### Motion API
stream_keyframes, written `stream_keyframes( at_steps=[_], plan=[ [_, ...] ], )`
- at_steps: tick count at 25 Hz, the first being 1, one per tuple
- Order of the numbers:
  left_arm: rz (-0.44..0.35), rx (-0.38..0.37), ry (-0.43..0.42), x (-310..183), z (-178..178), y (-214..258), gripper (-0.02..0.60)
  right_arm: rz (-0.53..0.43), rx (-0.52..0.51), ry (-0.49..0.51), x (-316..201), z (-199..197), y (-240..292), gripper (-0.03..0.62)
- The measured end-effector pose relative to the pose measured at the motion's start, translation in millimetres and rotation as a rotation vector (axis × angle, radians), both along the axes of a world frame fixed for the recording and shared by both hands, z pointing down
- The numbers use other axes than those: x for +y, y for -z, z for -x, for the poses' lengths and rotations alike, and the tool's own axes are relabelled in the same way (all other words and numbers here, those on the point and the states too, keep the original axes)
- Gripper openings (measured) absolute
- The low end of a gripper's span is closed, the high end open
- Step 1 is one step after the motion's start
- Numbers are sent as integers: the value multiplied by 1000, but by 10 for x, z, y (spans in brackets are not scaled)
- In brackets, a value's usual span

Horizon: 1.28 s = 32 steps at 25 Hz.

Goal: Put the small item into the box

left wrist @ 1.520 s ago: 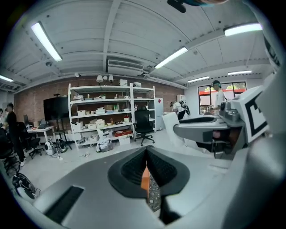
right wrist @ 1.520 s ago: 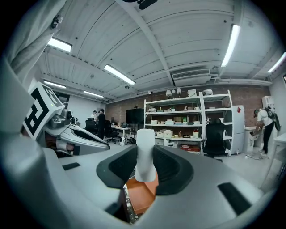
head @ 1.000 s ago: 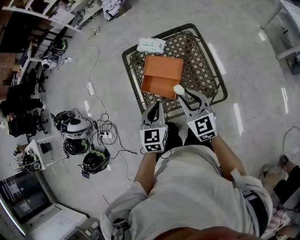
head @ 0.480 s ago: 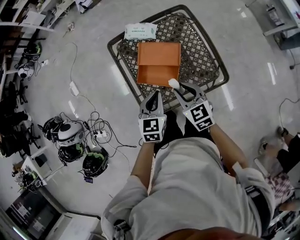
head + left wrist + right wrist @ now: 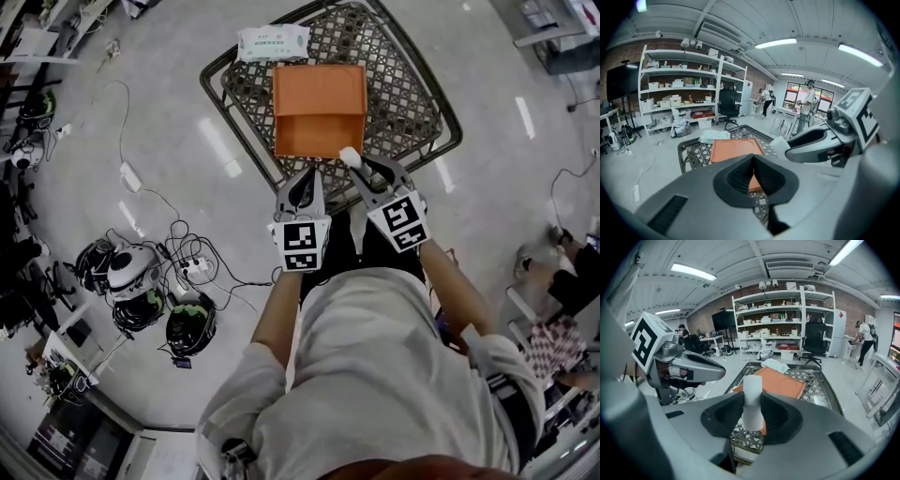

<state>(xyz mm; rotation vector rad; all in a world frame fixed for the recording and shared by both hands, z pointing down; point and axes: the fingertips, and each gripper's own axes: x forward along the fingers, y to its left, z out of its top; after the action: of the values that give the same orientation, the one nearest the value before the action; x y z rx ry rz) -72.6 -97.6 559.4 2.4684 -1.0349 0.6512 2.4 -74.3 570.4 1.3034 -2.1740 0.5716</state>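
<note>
Nearest to me, the left claw (image 5: 752, 171) was clenched with nothing in it, its pads meeting at the tips. It hung just beside the right claw (image 5: 751, 416), so a careless swing could have knocked one against the other.

The right claw was grasping the small white item (image 5: 752, 390), a smooth cylinder standing upright between the pads with its top well above them. I judged the hold low on the body. A jolt could have tipped the item or let it slide out.

From the head view the item sat at the near right corner of the orange box (image 5: 319, 103). I could not tell whether it was over the inside or short of the wall. Letting go there risked dropping it on the lattice worktop (image 5: 412, 122), where a round thing could roll to the rim and fall to the floor.

The box looked light and shallow. If I drove the claw in too low, its tips could catch the near wall and shove the box back towards the pack of wipes (image 5: 272, 42) lying at the far edge of the worktop.
</note>
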Motion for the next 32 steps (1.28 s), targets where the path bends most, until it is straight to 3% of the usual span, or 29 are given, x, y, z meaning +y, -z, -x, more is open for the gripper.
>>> stream_keyframes(
  at_steps=[4,8,17,23,32],
  plan=[
    [15,-1,-28,-79,30,-148,9,23,0,-35,-112,-4,-115,109],
    [37,7,-2,-188,47,-258,9,44,0,-39,-229,-5,-201,109],
    [101,-22,137,-340,240,-609,9,108,46,142,-498,104,-588,109],
    [112,-25,215,-493,407,-760,9,149,19,188,-724,207,-821,109],
    [158,-12,313,-444,662,-934,9,185,60,311,-867,539,-1106,110]
  ],
)
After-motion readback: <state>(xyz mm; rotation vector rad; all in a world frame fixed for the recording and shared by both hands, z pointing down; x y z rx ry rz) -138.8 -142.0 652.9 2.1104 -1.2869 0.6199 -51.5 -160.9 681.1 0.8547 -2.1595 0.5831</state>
